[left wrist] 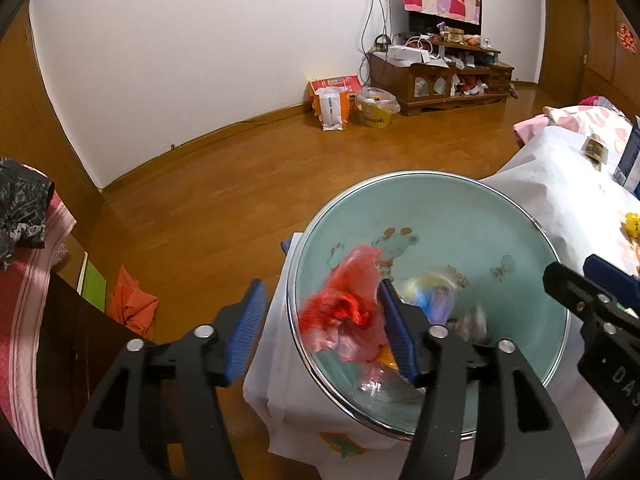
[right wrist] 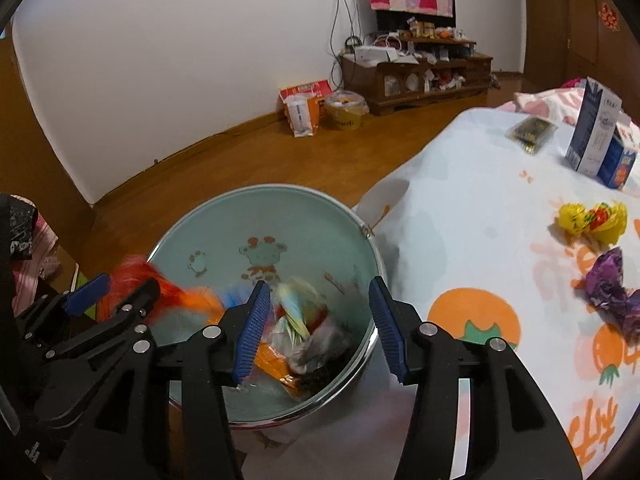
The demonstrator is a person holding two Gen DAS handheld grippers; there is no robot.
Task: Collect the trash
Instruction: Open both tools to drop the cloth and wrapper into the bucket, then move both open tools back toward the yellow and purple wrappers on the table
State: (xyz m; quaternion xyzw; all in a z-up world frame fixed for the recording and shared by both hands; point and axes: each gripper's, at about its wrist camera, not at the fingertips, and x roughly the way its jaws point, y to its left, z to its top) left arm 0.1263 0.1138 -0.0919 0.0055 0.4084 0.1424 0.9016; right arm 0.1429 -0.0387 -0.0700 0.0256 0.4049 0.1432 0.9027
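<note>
A pale green bin point(left wrist: 460, 208) with a chrome rim and cartoon print stands beside the table; it also shows in the right wrist view point(right wrist: 280, 216). Several wrappers lie inside it. A red plastic wrapper point(left wrist: 348, 304) is blurred in the air between my left gripper's open fingers, over the bin; it appears as an orange blur point(right wrist: 160, 292) in the right wrist view. My left gripper point(left wrist: 324, 332) is open. My right gripper point(right wrist: 316, 328) is open and empty over the bin's near rim. A yellow wrapper point(right wrist: 592, 220) and a purple wrapper point(right wrist: 612, 292) lie on the table.
The table point(right wrist: 480, 220) has a white cloth with an orange fruit print. A blue-and-white carton point(right wrist: 600, 140) and a dark packet point(right wrist: 530, 132) lie farther back. A bed with pink bedding point(left wrist: 580, 120), a wooden TV cabinet point(left wrist: 440, 76), bags and a yellow bucket point(left wrist: 376, 108) stand around the wooden floor.
</note>
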